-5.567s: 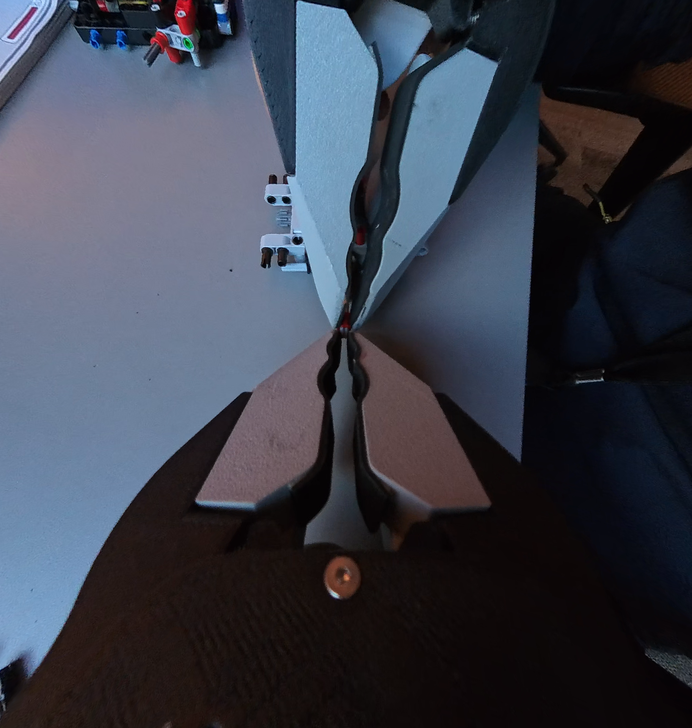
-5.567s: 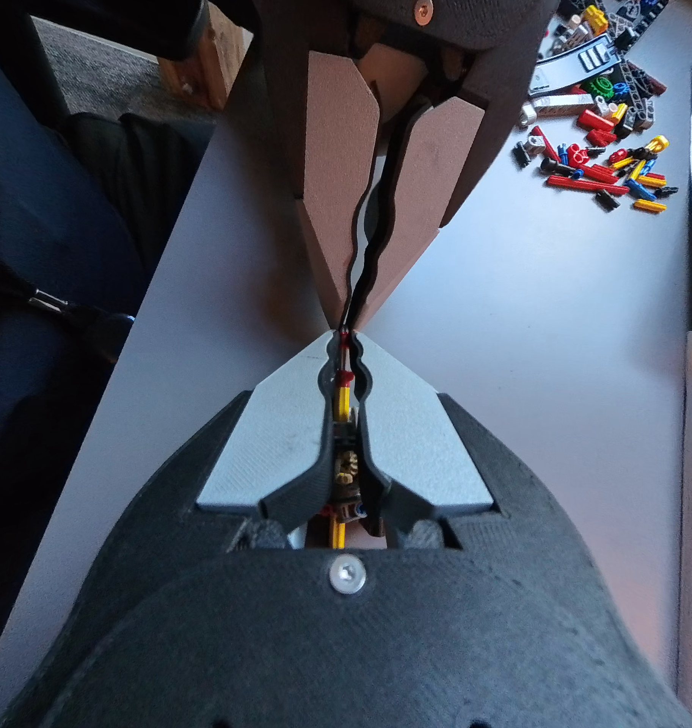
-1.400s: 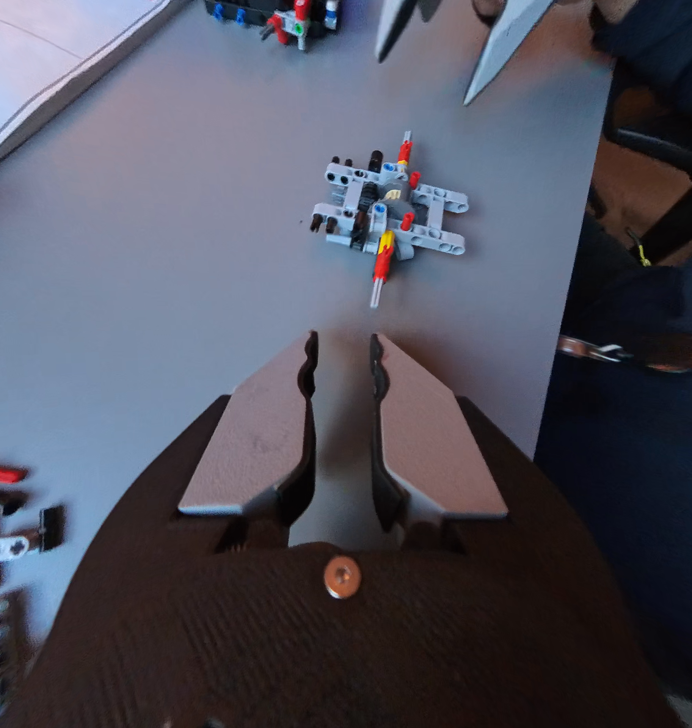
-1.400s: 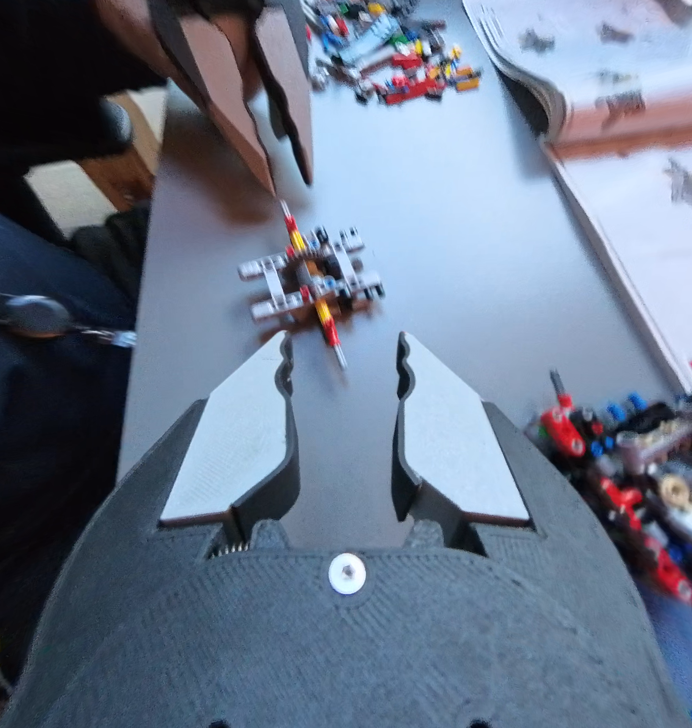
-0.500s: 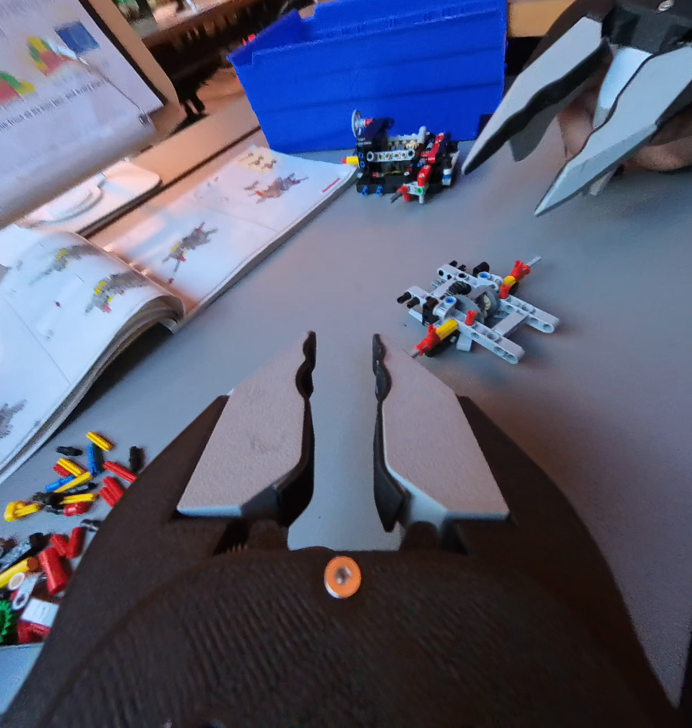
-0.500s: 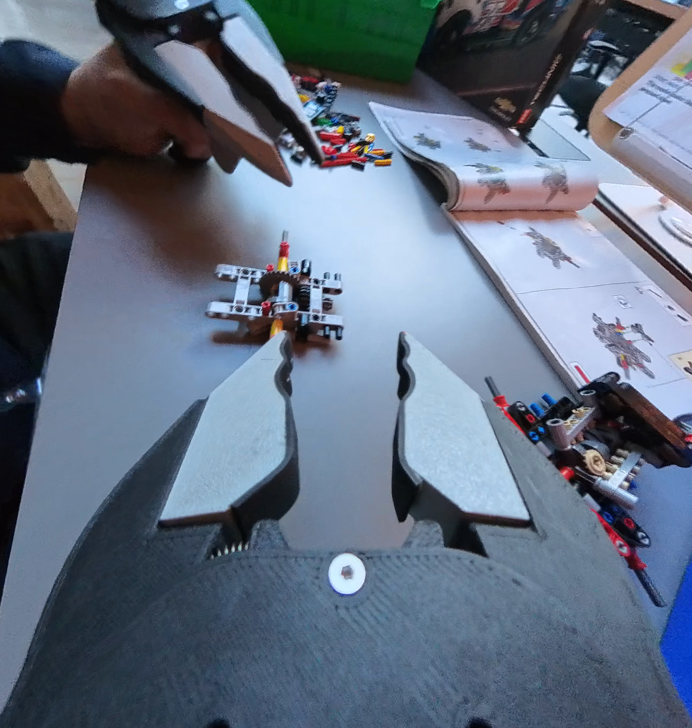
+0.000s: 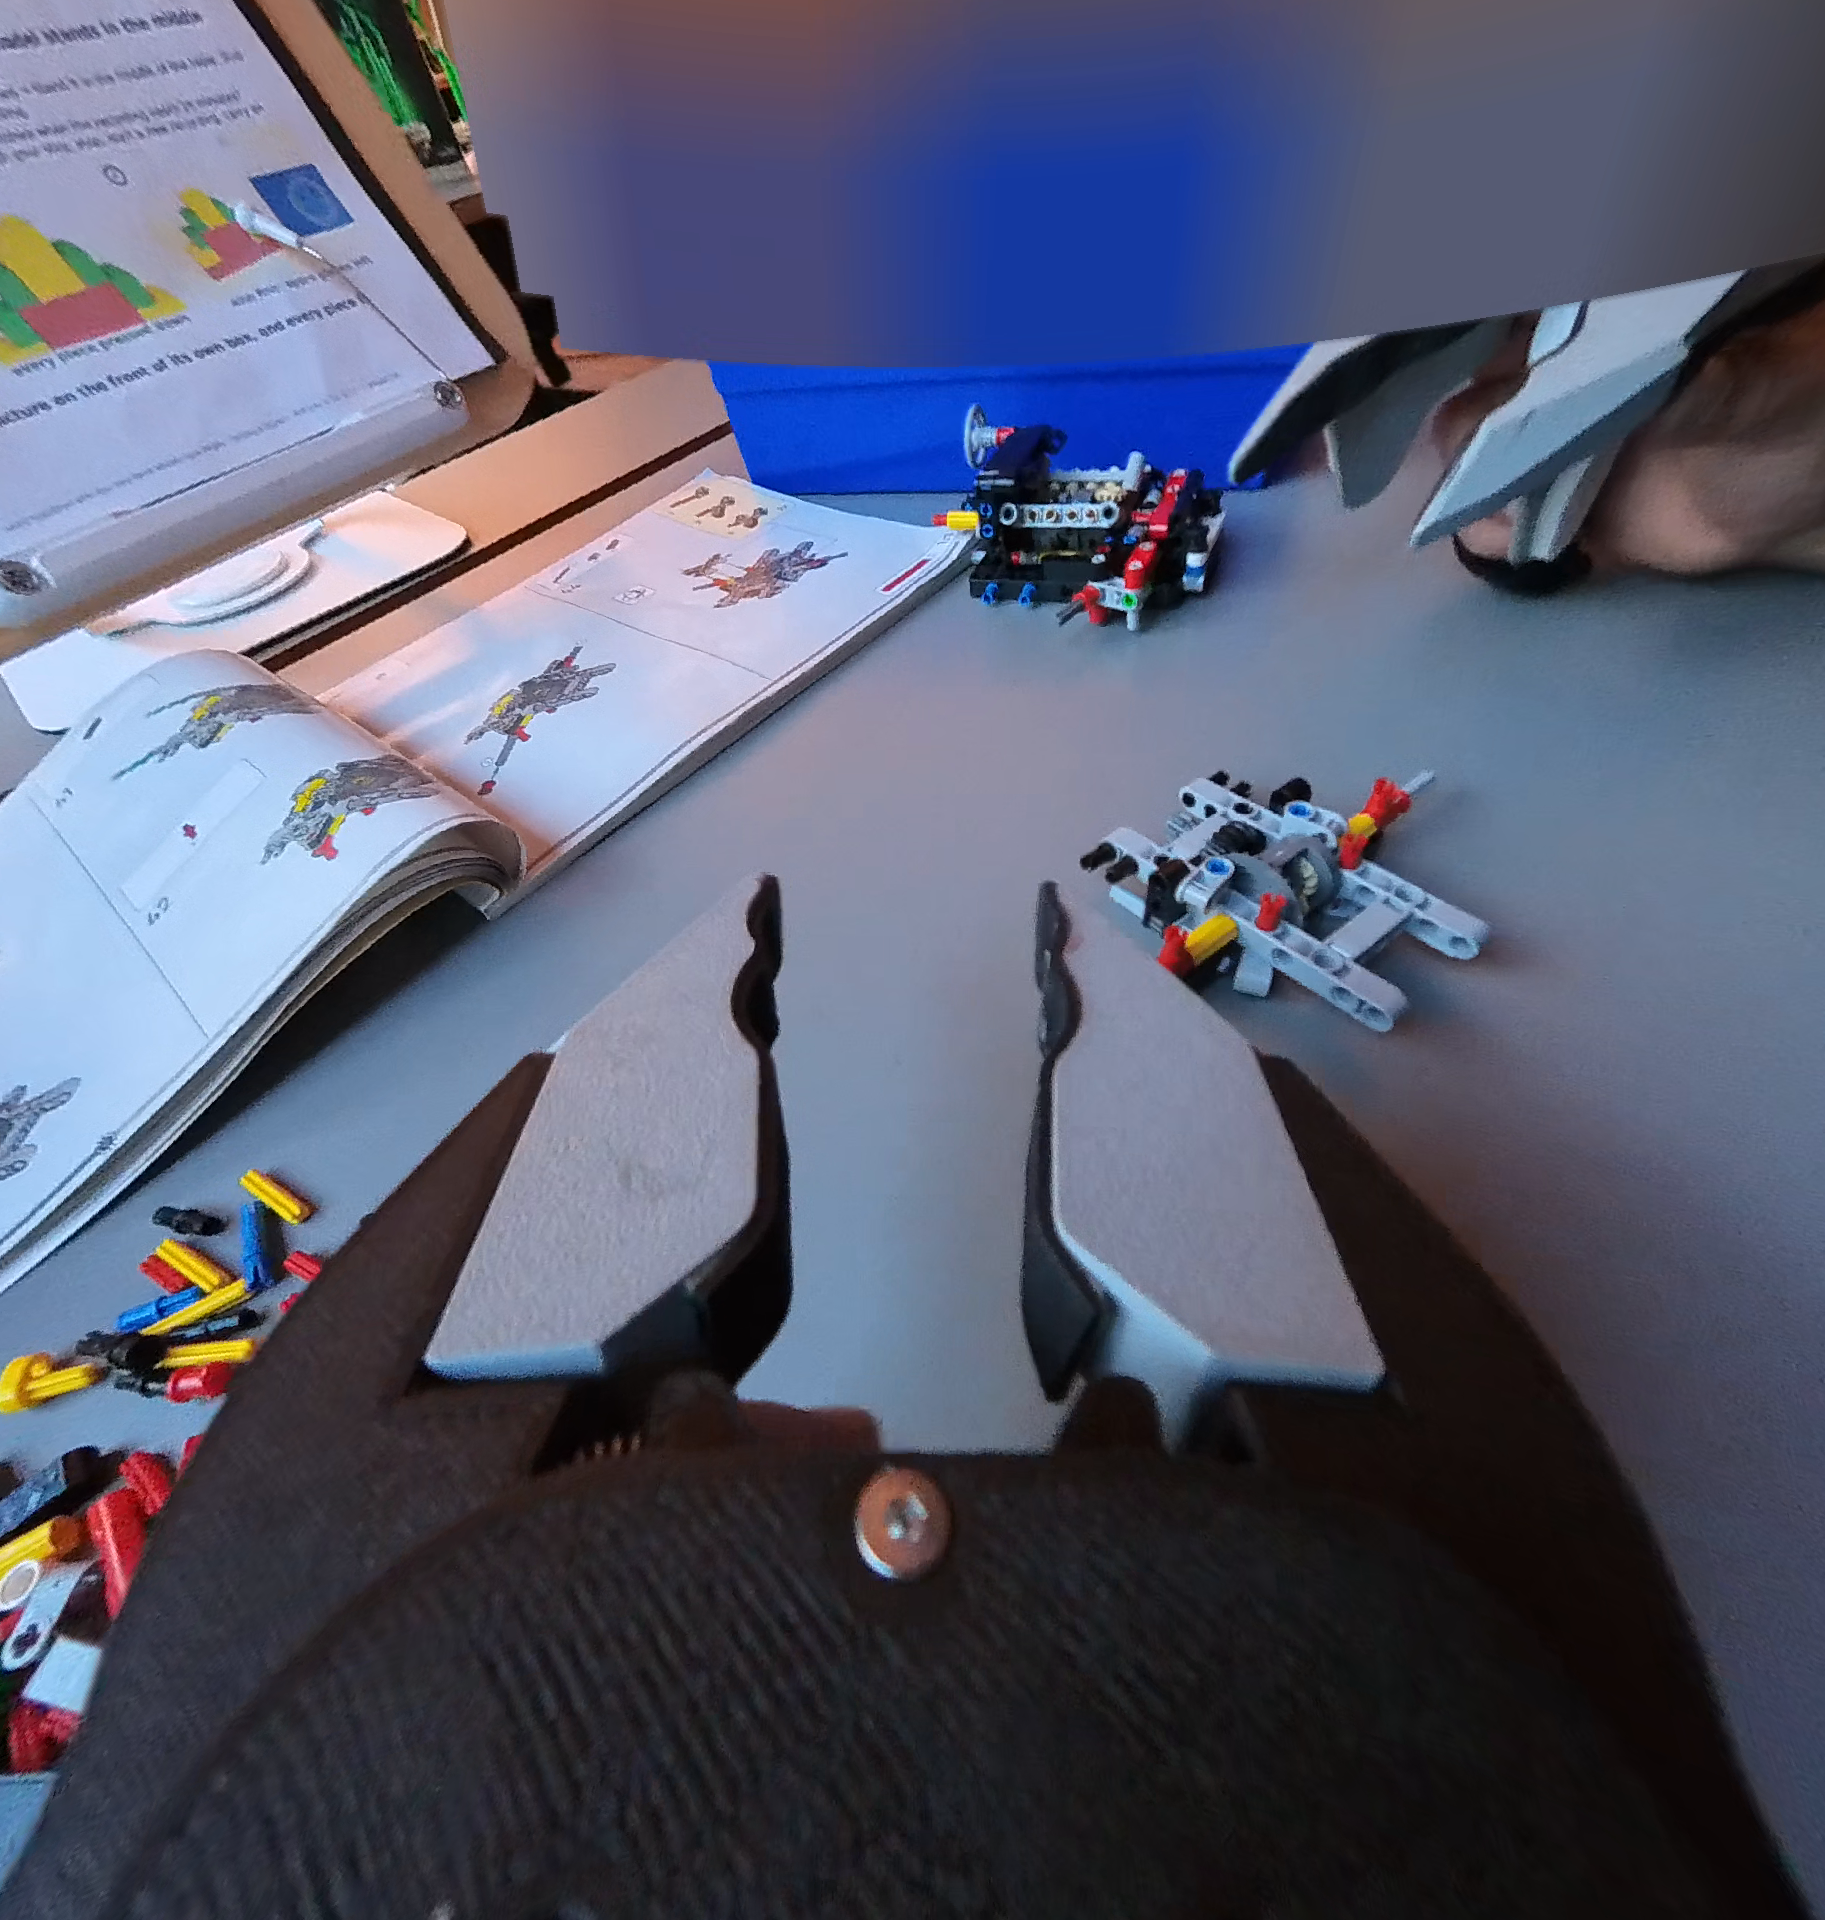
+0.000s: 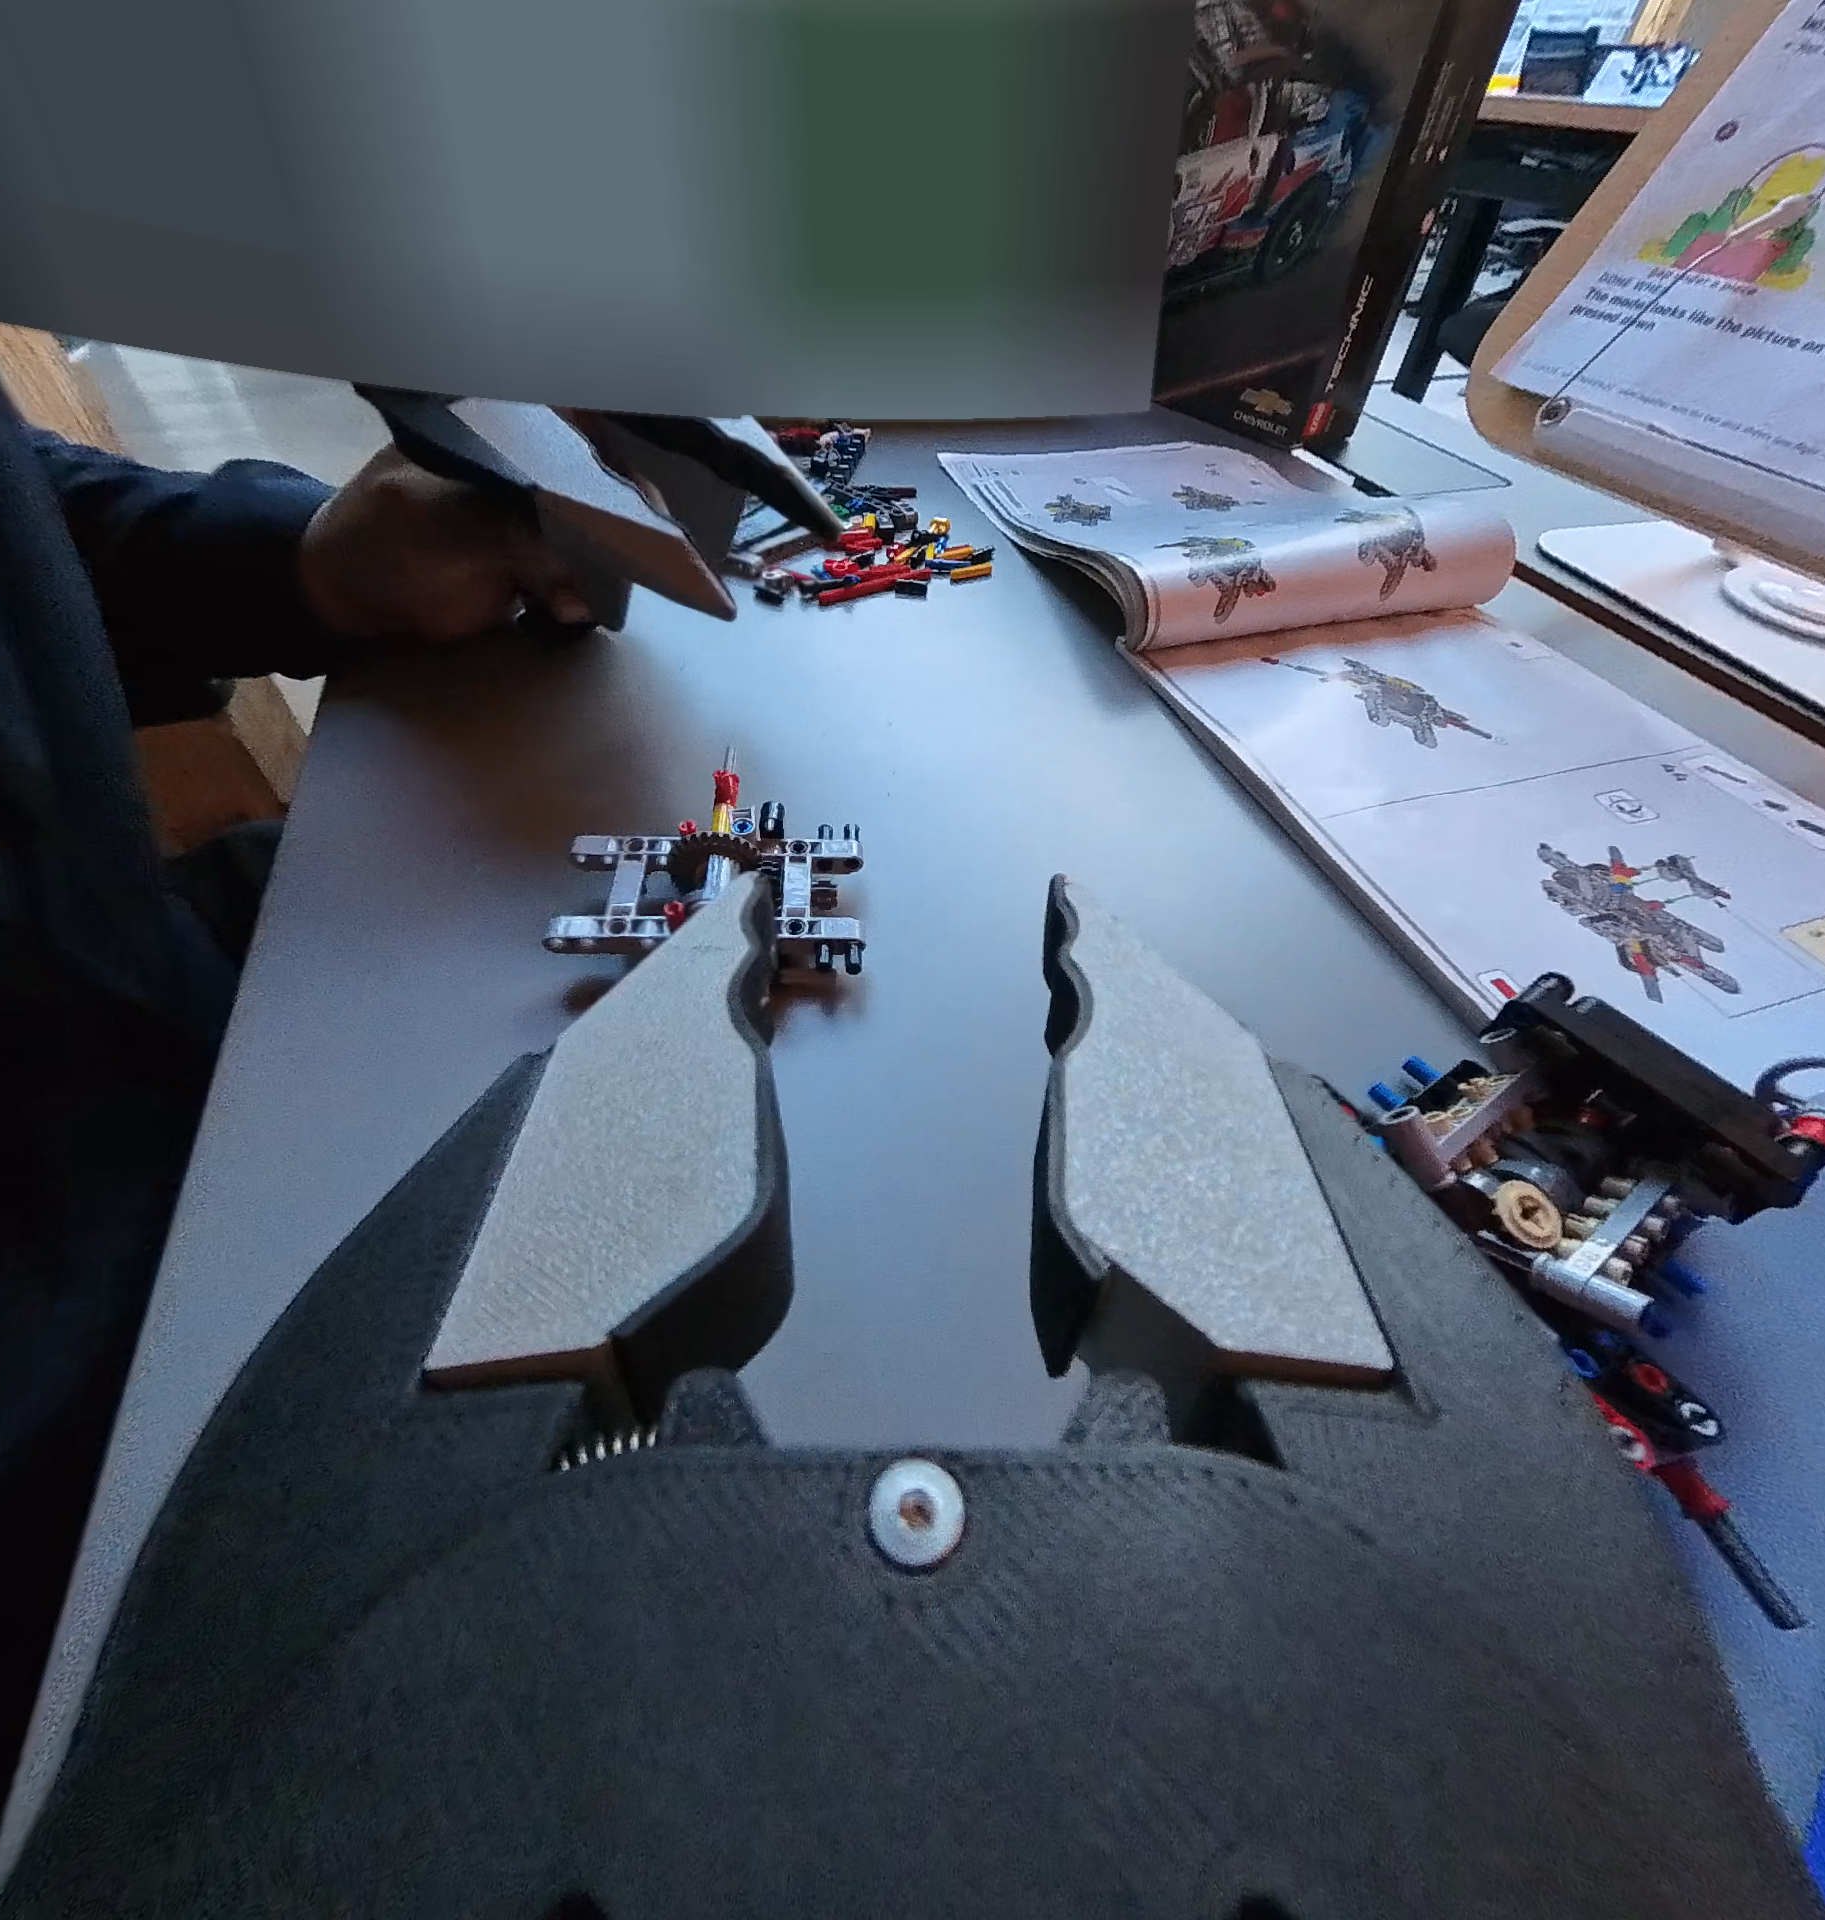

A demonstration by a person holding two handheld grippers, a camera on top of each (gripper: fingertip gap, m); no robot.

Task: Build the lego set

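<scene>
1. The left gripper (image 7: 903, 904), brown-bodied with pale flat fingers, hangs above the grey tabletop (image 7: 1510, 1195) with its jaws wide apart and only bare table between them.
2. Nearest to it, just right of its right fingertip and apart from it, lies a small grey beam-and-gear brick assembly with red and yellow pins (image 7: 1292, 894), flat on the table.
3. The right gripper (image 8: 908, 904), black-bodied with grey fingers, is likewise spread open and holds nothing; in its own view its left fingertip overlaps that same grey assembly (image 8: 679, 883), so whether they touch cannot be told.
4. To the left in the left wrist view an open instruction booklet with printed build pictures (image 7: 316, 831) lies flat, and a scatter of loose red, yellow and blue pins (image 7: 191, 1309) sits nearer.
5. Farther off stands a black, red and grey partly built brick model (image 7: 1095, 540), in front of a blue bin (image 7: 887, 426).
6. A dark printed cardboard box (image 8: 1303, 208) stands at the far end in the right wrist view.
</scene>
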